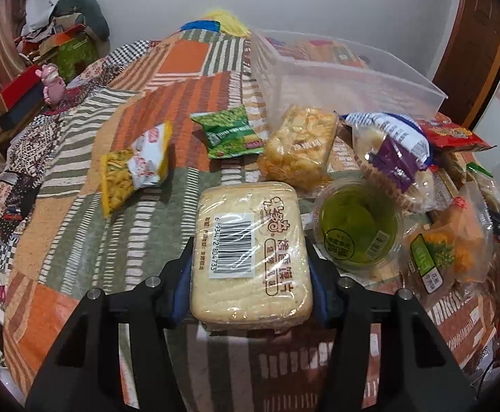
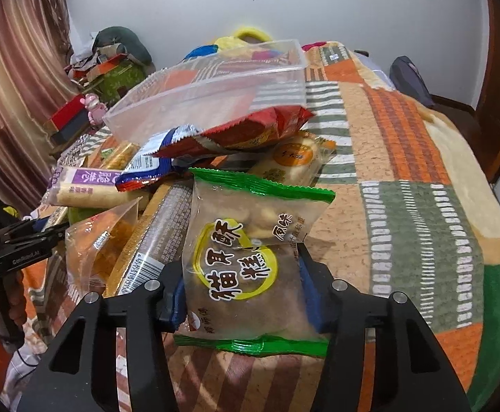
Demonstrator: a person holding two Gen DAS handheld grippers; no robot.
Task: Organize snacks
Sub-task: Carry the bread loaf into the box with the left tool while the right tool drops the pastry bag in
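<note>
The left gripper (image 1: 251,267) holds a flat pack of toasted bread slices (image 1: 251,257). Its two fingers press on the long sides of the pack, so they are closed on it. The pack sits in front of the clear plastic bin (image 1: 349,79), well apart from it, with other snacks in between.

The right gripper (image 2: 243,295) holds a see-through bag with green ends (image 2: 250,257). Its fingers squeeze the bag's lower half from both sides. This bag is also in front of the bin, on the near side of the snack pile.

The bread pack looks light and a bit stiff, but the slices inside could probably crack if squeezed hard. The wrap is shiny and may slip. Holding it by the long sides near the middle looks good.

The green-ended bag looks soft, puffy and light. The crisp bits inside could likely crush, so a gentle hold across the middle seems best.
</note>
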